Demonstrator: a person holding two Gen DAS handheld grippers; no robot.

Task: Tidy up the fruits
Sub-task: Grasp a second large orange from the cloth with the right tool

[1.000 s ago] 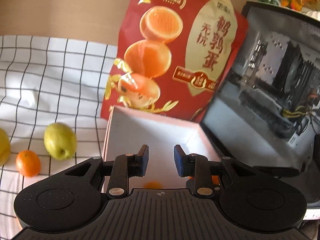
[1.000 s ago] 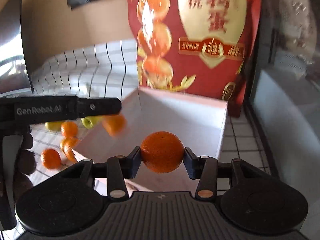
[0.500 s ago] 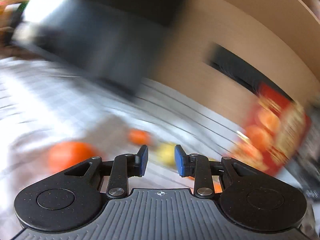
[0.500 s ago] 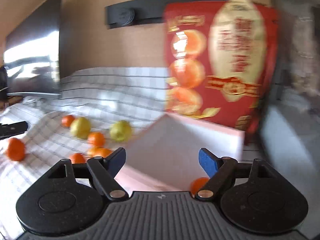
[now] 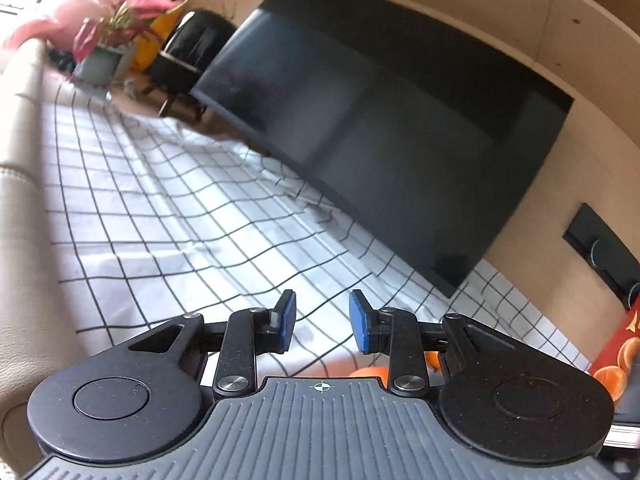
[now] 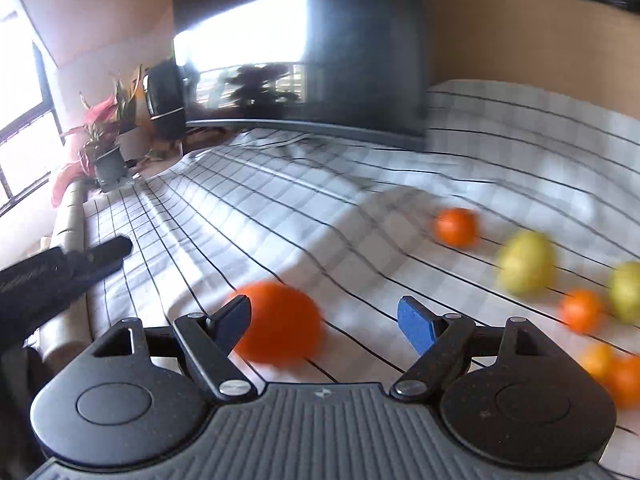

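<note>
The right gripper [image 6: 324, 318] is spread wide and holds nothing. A big orange [image 6: 280, 322] lies on the checked cloth [image 6: 320, 216] low in the middle of the right wrist view, and it sits close by the left finger, not in the middle of the gap. If the fingers shut from here, I think one pad could bump the orange first and push it away, because it is round and rolls easily. The cloth has bumps and folds, so the fruit could roll down a dip toward the edge in the lower left of the frame. More fruit waits on the right side of this view: a small orange [image 6: 456, 226], a yellow-green fruit [image 6: 526, 262], one more yellow-green fruit [image 6: 628, 292] at the edge, a little orange [image 6: 580, 310] and two orange ones [image 6: 616, 368] in the lower right corner. The picture is blurry, so a fast grab could miss. The left gripper [image 5: 322, 328] has only a narrow gap and nothing in it. It points at bare cloth and a dark screen [image 5: 380, 120]. A bit of orange fruit [image 5: 370, 372] peeks out low down behind its right finger. That gripper cannot see most of the fruit, so it could knock something. The black tip of the left tool [image 6: 60, 272] shows at the left edge of the right wrist view, so the two tools could bump.
</note>
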